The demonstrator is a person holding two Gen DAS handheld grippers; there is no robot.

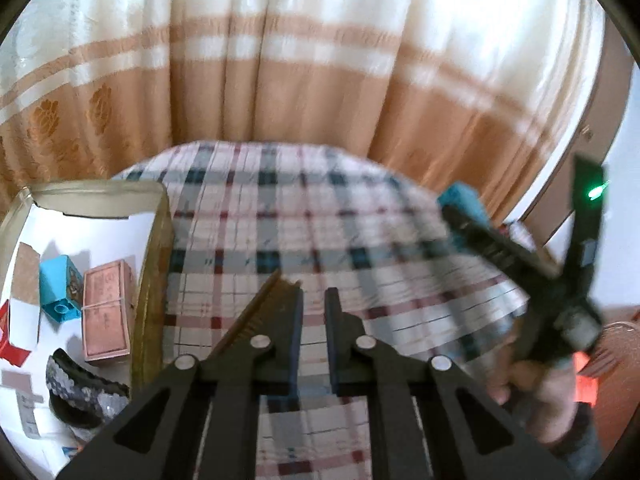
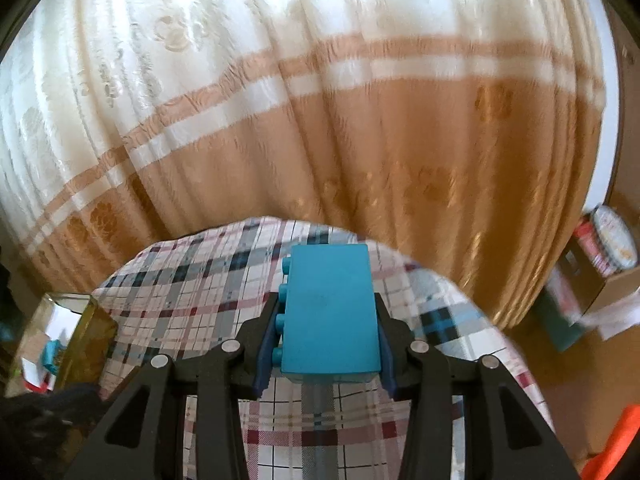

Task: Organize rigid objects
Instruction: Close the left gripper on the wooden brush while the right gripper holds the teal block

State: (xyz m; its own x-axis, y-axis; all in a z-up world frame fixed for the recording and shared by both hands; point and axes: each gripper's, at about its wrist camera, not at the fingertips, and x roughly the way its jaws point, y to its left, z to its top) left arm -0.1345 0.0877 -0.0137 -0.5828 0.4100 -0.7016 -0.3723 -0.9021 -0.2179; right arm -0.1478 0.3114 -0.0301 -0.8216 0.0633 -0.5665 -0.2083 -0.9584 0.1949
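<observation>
The right gripper is holding a blue toy brick between its jaws. The jaws are standing partly open, about as wide as the brick, and their dark blue pads are pressing on its two long sides. The brick's long axis is running straight forward along the fingers, away from the hand; its row of studs is facing the left jaw, and its smooth broad face is turned upward. The brick is riding clear above the plaid-covered surface.

The open box, the likely place for the brick, is lying to the left of both pairs of jaws. From the right gripper it is sitting well off to the left and somewhat nearer than the fingertips, so the coming move is probably calling for a sweep leftward across the surface. Inside the box, another blue brick is lying just beside a pink banded bundle, with a dark sequined item nearer the camera.

The left gripper is nearer the box, whose gold wall is standing just left of its jaws. Its jaws are drawn almost together with only a narrow gap, and nothing is lying between them; they are holding nothing. Seen from the left wrist, the right gripper is appearing blurred at the far right, gripped by a hand.
</observation>
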